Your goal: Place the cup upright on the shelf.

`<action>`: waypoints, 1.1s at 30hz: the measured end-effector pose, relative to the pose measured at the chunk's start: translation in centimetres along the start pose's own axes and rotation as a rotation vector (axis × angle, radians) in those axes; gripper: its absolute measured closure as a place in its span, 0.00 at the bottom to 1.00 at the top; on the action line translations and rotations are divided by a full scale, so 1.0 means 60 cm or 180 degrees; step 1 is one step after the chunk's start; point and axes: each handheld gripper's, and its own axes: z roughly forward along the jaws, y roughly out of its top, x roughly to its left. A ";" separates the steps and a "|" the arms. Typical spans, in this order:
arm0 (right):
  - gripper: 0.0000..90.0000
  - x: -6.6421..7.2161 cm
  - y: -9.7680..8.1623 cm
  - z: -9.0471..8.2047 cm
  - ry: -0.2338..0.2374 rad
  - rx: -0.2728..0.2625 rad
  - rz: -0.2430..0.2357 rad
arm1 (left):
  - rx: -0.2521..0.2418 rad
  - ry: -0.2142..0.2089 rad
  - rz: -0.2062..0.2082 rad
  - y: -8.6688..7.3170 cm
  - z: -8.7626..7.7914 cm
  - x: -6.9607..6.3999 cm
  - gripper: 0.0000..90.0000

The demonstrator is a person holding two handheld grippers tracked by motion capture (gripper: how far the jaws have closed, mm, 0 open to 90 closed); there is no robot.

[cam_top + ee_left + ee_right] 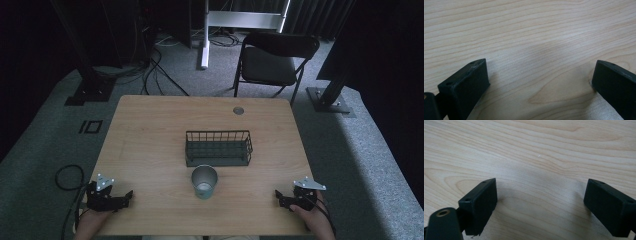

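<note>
Left tongs (pixel 127 196) sit at the near-left corner of the table (pixel 150 130), held by the left hand (pixel 92 220), jaws spread wide w/ nothing between them. In the left gripper view the gap (pixel 540 80) is just bare wood grain, jaws low over the top. Right tongs (pixel 278 196) mirror that at the near-right corner, in the right hand (pixel 315 220), jaws also wide apart & empty; the right gripper view (pixel 540 200) gives the same bare wood. Both point inward, roughly toward each other across the near edge. Each carries a grey three-cornered plate on top; a cable loops on the carpet left of the table.

Containers: a dark wire basket (pixel 218 148) sits mid-table, long axis running left-right, parallel w/ the near edge. Looks empty, though its floor is dim. Just in front of it, on the person's side, stands a grey metal cup (pixel 204 182), upright, mouth up; inside is pale at the bottom, can't tell if that's contents or reflection. Cup is near the basket's front wall, contact unclear, and well apart from both tongs, about midway between them.

No readable writing anywhere.

Round grommet hole (pixel 238 110) near the far edge. A black folding chair (pixel 272 62) stands beyond the table.
</note>
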 end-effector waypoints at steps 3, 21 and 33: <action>0.12 0.000 0.000 0.000 0.0000 0.0000 0.0001 | 0.0004 0.0009 -0.0007 0.000 0.000 0.001 0.02; 0.13 0.012 -0.007 -0.008 0.0144 0.0002 -0.0166 | 0.0006 0.0018 -0.0016 0.000 0.000 0.001 0.02; 0.14 0.039 0.009 -0.012 0.0379 -0.0136 -0.0286 | 0.0005 0.0018 -0.0016 0.000 0.000 0.001 0.02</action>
